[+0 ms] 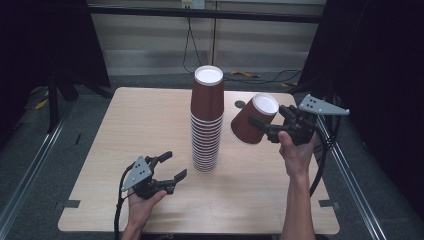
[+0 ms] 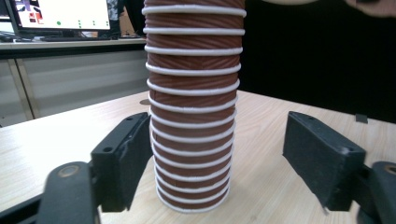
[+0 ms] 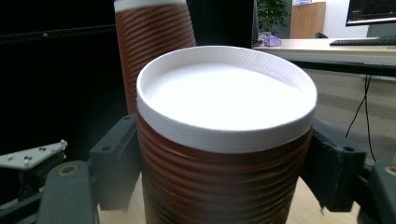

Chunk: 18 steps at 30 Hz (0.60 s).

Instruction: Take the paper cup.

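A tall stack of brown ribbed paper cups [image 1: 206,125], upside down with white rims, stands mid-table. My left gripper [image 1: 172,166] rests low on the table just left of and in front of the stack. In the left gripper view the stack [image 2: 191,116] stands between my left gripper's [image 2: 215,154] open jaws, with a clear gap on the right side. My right gripper [image 1: 265,125] is in the air to the right of the stack, shut on a single upturned cup [image 1: 254,120] that tilts toward the stack. In the right gripper view both pads press that cup [image 3: 224,140], with the stack [image 3: 154,42] behind it.
The light wooden table [image 1: 140,125] has a small dark round mark [image 1: 240,104] behind the held cup. Metal rails run along both sides of the table, and black cables [image 1: 260,77] lie on the floor beyond it. A monitor [image 2: 60,14] stands on a far desk.
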Motion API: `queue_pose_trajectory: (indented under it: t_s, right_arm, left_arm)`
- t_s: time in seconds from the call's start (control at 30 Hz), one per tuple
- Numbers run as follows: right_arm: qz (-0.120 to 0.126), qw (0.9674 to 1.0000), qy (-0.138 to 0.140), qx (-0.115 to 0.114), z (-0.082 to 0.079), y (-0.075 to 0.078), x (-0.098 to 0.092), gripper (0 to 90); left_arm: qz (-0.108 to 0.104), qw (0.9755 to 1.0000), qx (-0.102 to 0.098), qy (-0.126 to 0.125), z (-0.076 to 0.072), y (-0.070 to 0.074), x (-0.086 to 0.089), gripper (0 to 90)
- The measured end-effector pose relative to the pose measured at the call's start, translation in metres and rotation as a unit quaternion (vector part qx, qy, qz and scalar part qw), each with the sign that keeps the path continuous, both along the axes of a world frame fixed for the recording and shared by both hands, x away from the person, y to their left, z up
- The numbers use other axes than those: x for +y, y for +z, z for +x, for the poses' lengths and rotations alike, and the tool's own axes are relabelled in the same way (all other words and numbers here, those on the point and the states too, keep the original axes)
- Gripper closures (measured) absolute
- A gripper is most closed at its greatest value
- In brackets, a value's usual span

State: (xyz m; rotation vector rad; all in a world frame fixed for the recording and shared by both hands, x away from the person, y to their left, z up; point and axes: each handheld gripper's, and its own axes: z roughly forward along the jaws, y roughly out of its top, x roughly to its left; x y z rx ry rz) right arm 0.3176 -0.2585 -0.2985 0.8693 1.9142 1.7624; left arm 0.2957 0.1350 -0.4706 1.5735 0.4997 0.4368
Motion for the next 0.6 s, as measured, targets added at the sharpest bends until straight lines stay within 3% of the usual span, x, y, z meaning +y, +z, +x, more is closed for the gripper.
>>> queue_pose_trajectory:
  t_s: [0.17,0.4,0.47,0.53,0.6]
  right_arm:
    - [0.000,1.0000,0.004,0.005,-0.007,-0.012,0.003,22.8]
    - [-0.010,0.9997,0.008,0.022,-0.021,-0.041,0.011,22.8]
    - [-0.010,0.9995,0.010,0.027,-0.024,-0.050,0.013,22.8]
    - [-0.007,0.9993,0.013,0.035,-0.027,-0.059,0.015,22.8]
    - [-0.002,0.9990,0.016,0.043,-0.028,-0.068,0.016,22.8]
  left_arm:
    - [-0.005,1.0000,0.002,-0.003,-0.001,0.003,-0.002,20.4]
    - [0.000,0.9998,0.001,-0.021,-0.006,0.006,-0.006,17.1]
    - [0.012,0.9995,-0.003,-0.029,-0.007,0.007,-0.007,16.2]
    - [0.003,0.9995,0.004,-0.031,-0.007,0.006,-0.010,16.0]
    - [0.006,0.9994,0.004,-0.035,-0.007,0.005,-0.012,15.8]
